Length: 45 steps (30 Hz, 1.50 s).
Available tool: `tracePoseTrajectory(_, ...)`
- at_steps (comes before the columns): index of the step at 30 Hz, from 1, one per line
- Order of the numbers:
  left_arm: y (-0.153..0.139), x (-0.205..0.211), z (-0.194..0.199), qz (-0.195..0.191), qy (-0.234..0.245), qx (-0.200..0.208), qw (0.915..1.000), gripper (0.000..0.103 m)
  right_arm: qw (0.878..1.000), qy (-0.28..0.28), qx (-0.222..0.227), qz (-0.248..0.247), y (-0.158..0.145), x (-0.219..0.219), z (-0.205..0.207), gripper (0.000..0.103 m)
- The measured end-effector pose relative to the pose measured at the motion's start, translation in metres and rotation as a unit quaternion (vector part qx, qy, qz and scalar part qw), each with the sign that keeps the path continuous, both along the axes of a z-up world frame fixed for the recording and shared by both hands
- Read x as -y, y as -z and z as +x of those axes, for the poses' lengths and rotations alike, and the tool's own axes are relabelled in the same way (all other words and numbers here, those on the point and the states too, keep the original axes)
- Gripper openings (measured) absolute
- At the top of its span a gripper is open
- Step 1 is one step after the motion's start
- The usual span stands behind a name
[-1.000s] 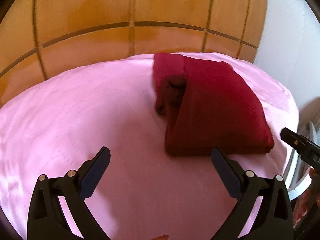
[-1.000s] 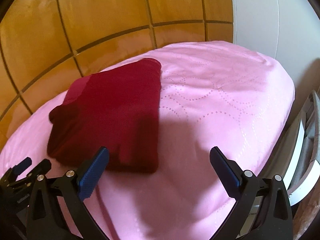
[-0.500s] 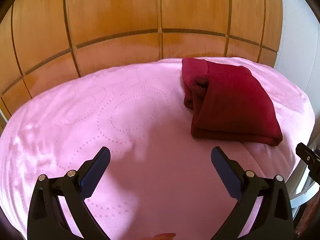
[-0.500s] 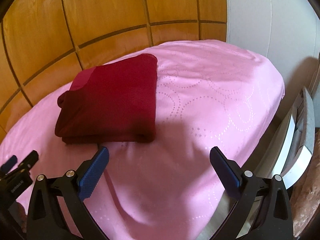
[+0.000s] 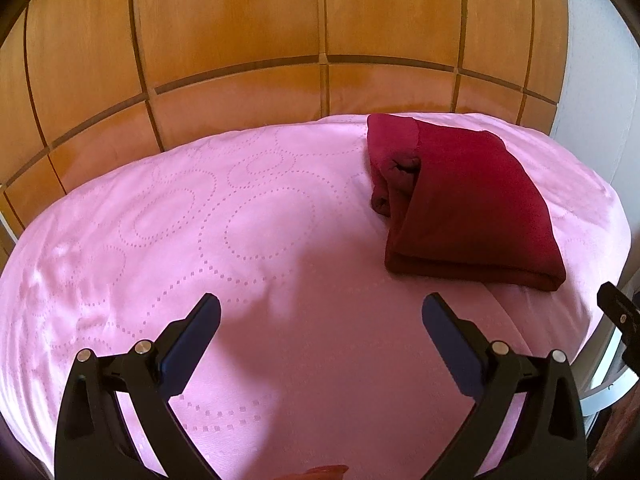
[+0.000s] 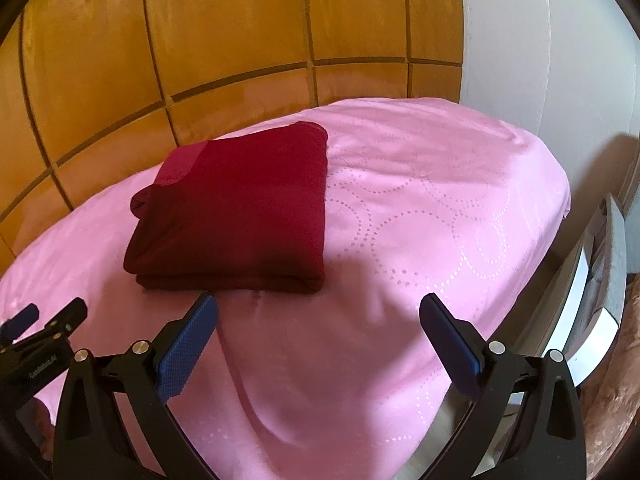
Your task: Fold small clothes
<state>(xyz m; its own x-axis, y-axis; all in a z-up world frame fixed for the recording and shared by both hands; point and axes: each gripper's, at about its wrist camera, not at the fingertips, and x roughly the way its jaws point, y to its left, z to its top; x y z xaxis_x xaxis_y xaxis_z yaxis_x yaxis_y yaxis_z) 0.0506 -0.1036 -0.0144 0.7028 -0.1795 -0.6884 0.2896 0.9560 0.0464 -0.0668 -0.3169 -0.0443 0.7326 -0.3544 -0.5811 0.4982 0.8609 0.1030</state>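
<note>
While hovering low over the pink bedspread (image 5: 168, 240), held both spread wide and empty: left gripper (image 5: 320, 320) and right gripper (image 6: 318, 318), neither touching cloth. Lay folded into a thick flat bundle just beyond the fingertips, toward the bedspread's far side: dark red garment (image 6: 240, 204). Stood behind it all, wooden panelled wall (image 5: 240, 24).

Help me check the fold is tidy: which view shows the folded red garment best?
The right wrist view: the red garment lies near the middle, its flat top and stacked front edge in plain sight on the pink sheet. The left wrist view shows it off to the right, with the bunched open side facing the camera.
</note>
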Motion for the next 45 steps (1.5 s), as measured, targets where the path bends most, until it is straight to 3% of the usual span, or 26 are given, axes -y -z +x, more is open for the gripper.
tracePoseTrajectory(45,-0.0023,0.0070,-0.0064,-0.011,0.013,-0.002,0.9998,0.101,1.000,-0.003,-0.011,-0.001,0.0024,-0.0045,0.0032,0.099)
